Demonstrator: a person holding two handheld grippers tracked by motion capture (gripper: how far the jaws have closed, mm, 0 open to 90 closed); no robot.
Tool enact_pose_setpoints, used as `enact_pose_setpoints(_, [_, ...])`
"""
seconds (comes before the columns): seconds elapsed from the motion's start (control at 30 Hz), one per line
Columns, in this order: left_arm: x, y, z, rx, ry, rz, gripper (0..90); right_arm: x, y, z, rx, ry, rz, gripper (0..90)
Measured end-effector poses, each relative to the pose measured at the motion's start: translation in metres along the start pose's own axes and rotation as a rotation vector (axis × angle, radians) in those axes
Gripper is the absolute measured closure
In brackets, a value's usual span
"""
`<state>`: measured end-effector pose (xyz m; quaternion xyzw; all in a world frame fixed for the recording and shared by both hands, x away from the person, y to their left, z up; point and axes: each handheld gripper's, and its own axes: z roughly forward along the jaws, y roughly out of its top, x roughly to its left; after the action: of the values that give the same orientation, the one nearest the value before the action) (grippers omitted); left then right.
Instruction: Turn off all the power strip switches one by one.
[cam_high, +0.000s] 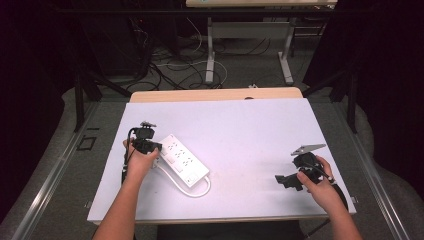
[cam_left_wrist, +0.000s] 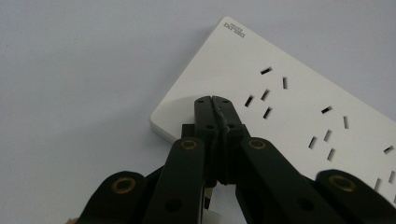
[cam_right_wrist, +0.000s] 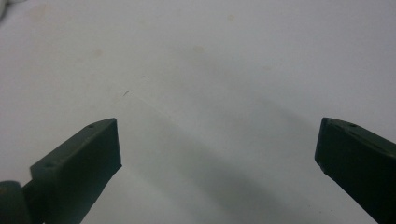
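My left tool sat at power strip's near-left end, jaws pressed together over its corner. Strip lay left of desk centre, long axis diagonal toward near-right. Right tool, jaws spread wide, well apart near right edge.

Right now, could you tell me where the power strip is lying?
In the high view the power strip lies left of centre on the white table, its near-left end under the shut left gripper.

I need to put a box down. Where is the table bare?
Bare: the middle, between the power strip and the right hand-held gripper, and the whole far half. Crowded: the near-left, around the strip, its cable and the left hand-held gripper.
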<state>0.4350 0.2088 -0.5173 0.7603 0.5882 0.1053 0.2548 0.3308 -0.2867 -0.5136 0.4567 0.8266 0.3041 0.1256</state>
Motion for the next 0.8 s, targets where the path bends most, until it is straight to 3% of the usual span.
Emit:
enact_pose_setpoints(0.1, [0.001, 0.000, -0.001, -0.005, 0.004, -0.004, 90.0, 0.001, -0.001, 0.000, 0.013, 0.001, 0.017, 0.0])
enact_pose_setpoints(0.4, [0.002, -0.001, -0.010, -0.012, -0.001, -0.006, 90.0, 0.000, 0.001, 0.001, -0.004, 0.004, -0.001, 0.0])
enact_pose_setpoints(0.43, [0.002, -0.002, -0.010, -0.032, -0.001, -0.008, 86.7, 0.000, 0.001, 0.001, -0.002, 0.005, -0.002, 0.0])
enact_pose_setpoints(0.47, [0.002, -0.001, -0.012, -0.013, -0.005, 0.000, 86.5, 0.000, 0.001, 0.001, -0.002, 0.004, -0.002, 0.0])
enact_pose_setpoints(0.8, [-0.003, -0.005, -0.022, -0.054, -0.028, 0.003, 79.7, 0.000, 0.000, 0.001, -0.006, 0.003, 0.006, 0.0])
